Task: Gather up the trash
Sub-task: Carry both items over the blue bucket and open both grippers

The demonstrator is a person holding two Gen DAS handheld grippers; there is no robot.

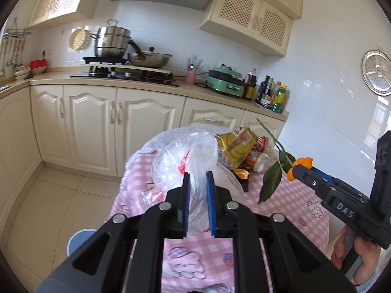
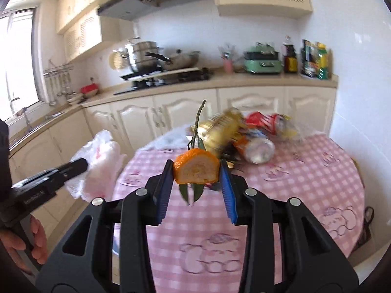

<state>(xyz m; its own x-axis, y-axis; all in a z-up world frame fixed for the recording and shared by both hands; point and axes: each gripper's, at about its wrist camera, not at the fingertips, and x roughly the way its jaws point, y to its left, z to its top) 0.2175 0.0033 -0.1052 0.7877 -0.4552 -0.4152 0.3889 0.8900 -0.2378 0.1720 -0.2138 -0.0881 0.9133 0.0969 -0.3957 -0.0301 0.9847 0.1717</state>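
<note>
On the pink checked table (image 2: pixel 305 171), my left gripper (image 1: pixel 198 178) pinches the plastic bag (image 1: pixel 185 156), holding it ready. My right gripper (image 2: pixel 196 171) clamps orange peel (image 2: pixel 195 171) with its leafy stem, ready for bagging.

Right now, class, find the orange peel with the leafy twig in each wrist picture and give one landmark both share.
Left wrist view: orange peel at right of centre, held in the right gripper.
Right wrist view: centre, between the blue pads.
Shared landmark: green cooker on the counter.
</note>
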